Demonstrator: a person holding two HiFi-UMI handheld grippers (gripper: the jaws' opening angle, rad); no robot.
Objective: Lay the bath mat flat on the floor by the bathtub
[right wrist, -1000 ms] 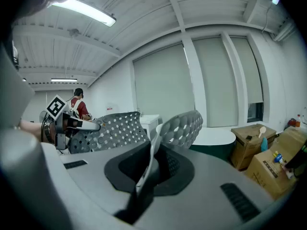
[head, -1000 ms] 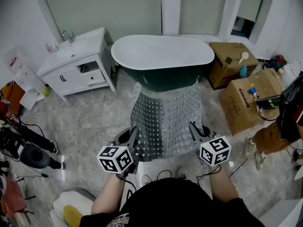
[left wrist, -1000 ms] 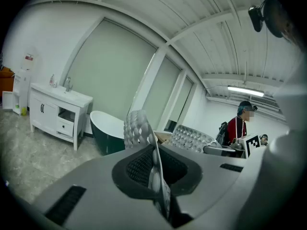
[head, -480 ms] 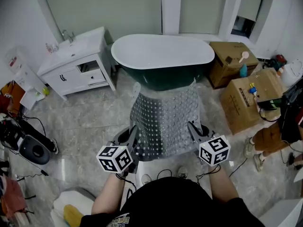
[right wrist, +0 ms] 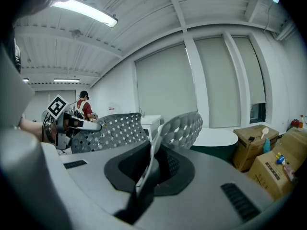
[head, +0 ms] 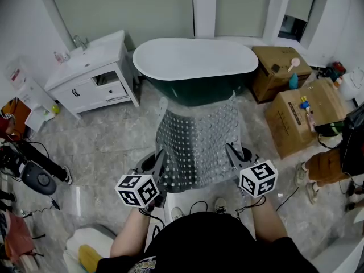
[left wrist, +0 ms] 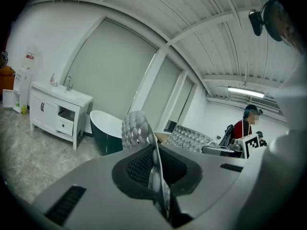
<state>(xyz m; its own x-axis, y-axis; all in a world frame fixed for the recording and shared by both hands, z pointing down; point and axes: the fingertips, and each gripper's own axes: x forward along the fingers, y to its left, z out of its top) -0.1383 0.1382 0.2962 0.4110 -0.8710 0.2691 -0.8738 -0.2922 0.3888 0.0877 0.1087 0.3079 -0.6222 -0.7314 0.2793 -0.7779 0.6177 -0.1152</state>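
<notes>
Bath mat (head: pixel 199 147), grey and studded with suction cups, is held up off the marble floor (head: pixel 108 141) in front of the dark green bathtub (head: pixel 193 61); its far edge reaches the tub's foot, and I cannot tell if it touches the floor. Left tool (head: pixel 161 165) is clenched on the mat's near left corner and right tool (head: pixel 232 157) on its near right corner, the edge pinched between the pads in both gripper views. White vanity cabinet (head: pixel 94 78) stands left of the tub, cardboard boxes (head: pixel 301 118) to its right.
</notes>
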